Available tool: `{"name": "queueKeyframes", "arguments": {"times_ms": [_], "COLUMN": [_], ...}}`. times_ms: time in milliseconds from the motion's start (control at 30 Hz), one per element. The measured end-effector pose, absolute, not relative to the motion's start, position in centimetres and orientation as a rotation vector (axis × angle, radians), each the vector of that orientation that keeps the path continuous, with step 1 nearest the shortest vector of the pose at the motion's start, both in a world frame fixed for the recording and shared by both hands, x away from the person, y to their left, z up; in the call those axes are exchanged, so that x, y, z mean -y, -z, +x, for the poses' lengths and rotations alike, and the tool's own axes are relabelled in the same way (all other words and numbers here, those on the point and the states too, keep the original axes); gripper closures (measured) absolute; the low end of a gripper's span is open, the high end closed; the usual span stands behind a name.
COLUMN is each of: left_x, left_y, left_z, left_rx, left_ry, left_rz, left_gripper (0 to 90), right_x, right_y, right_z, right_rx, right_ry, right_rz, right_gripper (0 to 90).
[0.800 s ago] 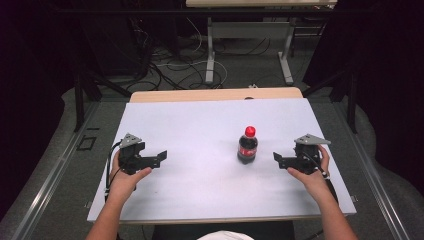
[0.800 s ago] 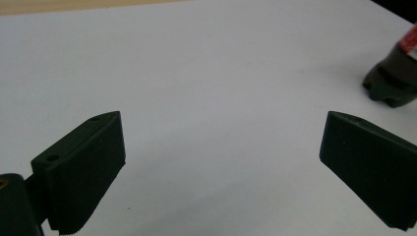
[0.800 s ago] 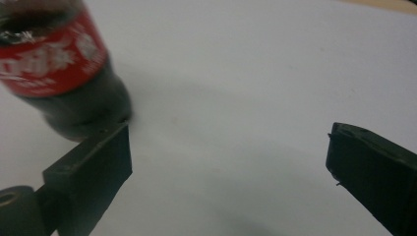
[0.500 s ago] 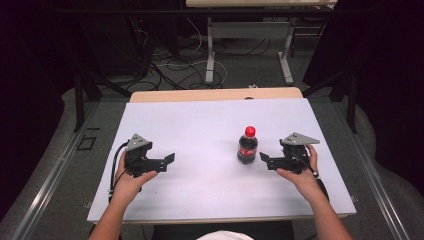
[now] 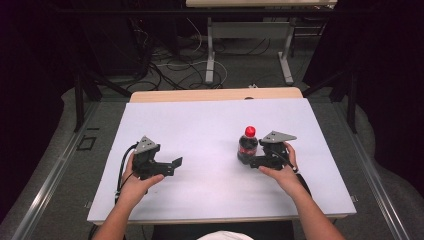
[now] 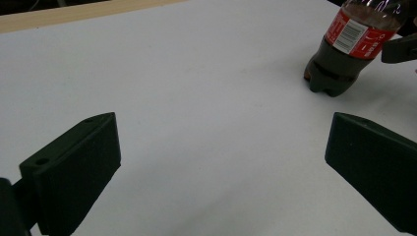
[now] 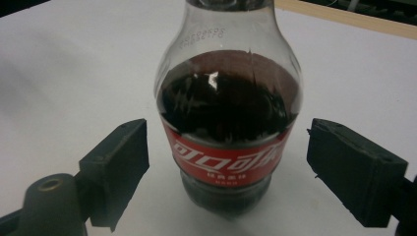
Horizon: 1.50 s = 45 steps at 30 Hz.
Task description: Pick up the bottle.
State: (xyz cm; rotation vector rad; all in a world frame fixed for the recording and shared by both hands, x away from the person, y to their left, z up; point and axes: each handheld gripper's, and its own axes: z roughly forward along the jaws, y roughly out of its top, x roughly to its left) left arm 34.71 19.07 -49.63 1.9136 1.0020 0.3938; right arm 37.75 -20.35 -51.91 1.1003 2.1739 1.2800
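Right gripper view shows our right gripper (image 7: pixel 223 167) open around the cola bottle (image 7: pixel 227 123), pads not touching it. Dark cola fills the bottle past its red label. It stands upright on the white table (image 5: pixel 200 130), and our left gripper (image 5: pixel 172 165) is wide open, holding nothing.

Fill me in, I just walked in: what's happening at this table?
A person holds a two-jaw gripper in each hand over a white table. The right gripper has its black jaws either side of an upright clear plastic cola bottle with a red cap and red label, with gaps showing, so not gripping it yet. The left gripper is apart from it, open and holding nothing.
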Motion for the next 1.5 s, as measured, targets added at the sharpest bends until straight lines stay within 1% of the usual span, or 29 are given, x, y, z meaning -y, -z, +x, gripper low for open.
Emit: {"name": "queueKeyframes", "arguments": {"times_ms": [200, 267, 467, 533, 867, 1100, 1500], "left_x": [-19.0, -19.0, -18.9, -18.9, -18.9, -19.1, -18.7], "left_y": [50.0, 50.0, 50.1, 50.1, 50.1, 50.0, 49.5], "left_z": [34.8, 34.8, 34.8, 34.8, 34.9, 34.9, 34.7], "left_rx": [-1.005, -1.005, -1.011, -1.006, -1.006, -1.019, -0.993], "left_ry": [-0.387, -0.387, -0.387, -0.384, -0.392, -0.394, -0.39], "left_rz": [1.92, 1.926, 1.933, 1.934, 1.936, 1.929, 1.933], "left_gripper": [0.5, 0.5, 0.5, 0.5, 0.5, 0.5, 0.6], "right_x": [19.9, 19.7, 19.7, 19.6, 19.1, 19.1, 18.0], "right_y": [52.8, 53.0, 53.0, 53.0, 51.9, 51.3, 50.0], "right_z": [38.4, 38.6, 39.0, 39.1, 39.4, 39.5, 37.8], "right_rx": [-2.167, -2.179, -2.189, -2.2, -2.261, -2.292, -2.373], "right_ry": [-1.278, -1.271, -1.282, -1.29, -1.169, -1.152, -1.131], "right_rz": [1.109, 1.123, 1.122, 1.124, 1.084, 1.039, 0.925], "right_gripper": [18.7, 22.4, 23.7, 26.4, 27.8, 28.2, 29.6]}}
